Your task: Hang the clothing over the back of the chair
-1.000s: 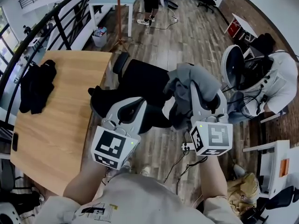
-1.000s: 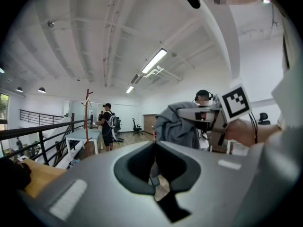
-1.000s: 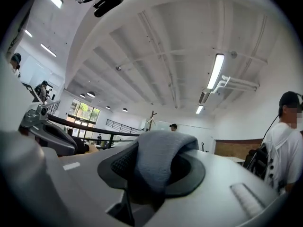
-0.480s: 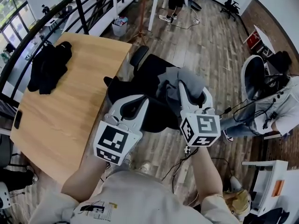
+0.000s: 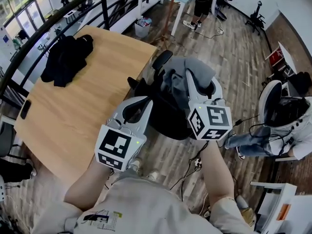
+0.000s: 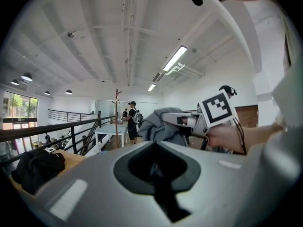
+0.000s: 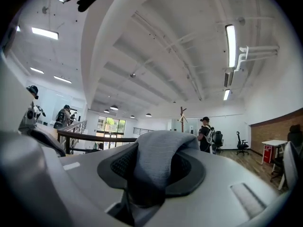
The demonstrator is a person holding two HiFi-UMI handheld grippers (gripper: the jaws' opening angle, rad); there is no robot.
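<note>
The grey garment (image 5: pixel 181 77), a bunched heap of soft fine-knit cloth, hangs over the black office chair (image 5: pixel 165 121). It is pinched in the right gripper (image 5: pixel 201 82), whose jaws stand partly apart around its folds. The left gripper (image 5: pixel 138 106) beside it has its jaws together and holds nothing. A far bin (image 5: pixel 143 27) holds bits too small to tell.

This is an open-plan office on a mezzanine. A wooden desk (image 5: pixel 83 106) stands at left, a black swivel chair (image 5: pixel 168 123) beside it, a black railing (image 5: pixel 58 18) beyond. Below is plank floor (image 5: pixel 234 57), and strip lights (image 6: pixel 174 59) run overhead.
</note>
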